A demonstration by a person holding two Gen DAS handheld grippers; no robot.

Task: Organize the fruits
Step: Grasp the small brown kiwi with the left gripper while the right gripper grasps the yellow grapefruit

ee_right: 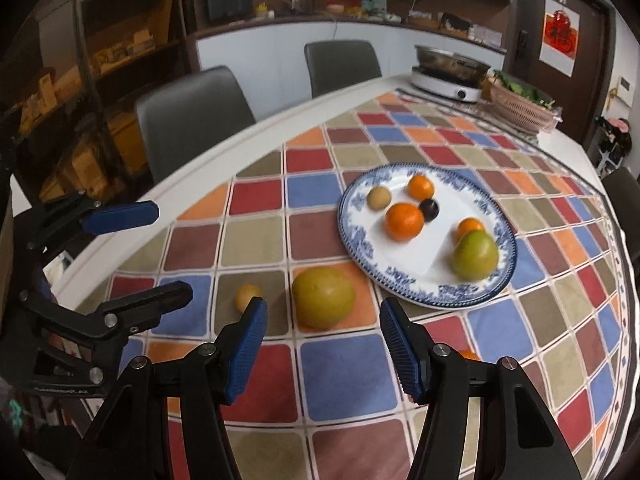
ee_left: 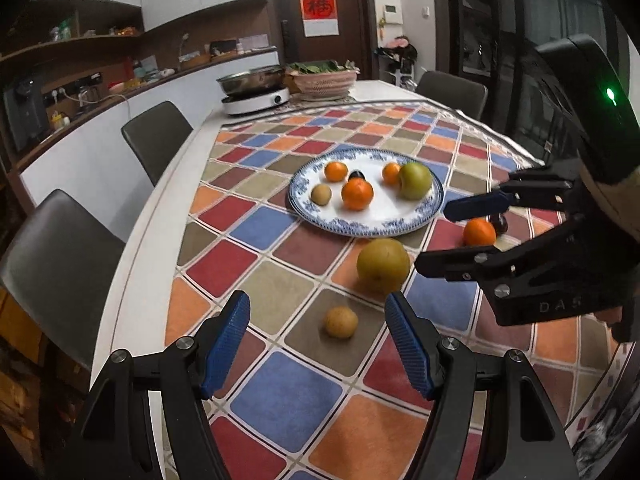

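A blue-rimmed white plate (ee_left: 416, 216) (ee_right: 416, 264) on the checkered cloth holds several fruits: oranges, a green pear (ee_left: 415, 180) (ee_right: 475, 255), a small brown fruit and a dark plum. On the cloth lie a large yellow-green pear (ee_left: 383, 265) (ee_right: 323, 297), a small yellow fruit (ee_left: 340, 322) (ee_right: 247, 295), an orange (ee_left: 479, 232) and a dark plum (ee_left: 499, 223). My left gripper (ee_left: 317, 344) is open and empty just short of the small yellow fruit. My right gripper (ee_right: 323, 354) is open and empty just short of the large pear; it also shows in the left wrist view (ee_left: 448, 236).
An induction cooker with a steel pot (ee_left: 256, 90) (ee_right: 450, 76) and a pink basket of greens (ee_left: 324, 80) (ee_right: 520, 108) stand at the table's far end. Grey chairs (ee_left: 156, 140) (ee_right: 192, 116) line the far side. The table's white edge (ee_left: 152, 256) runs along the left.
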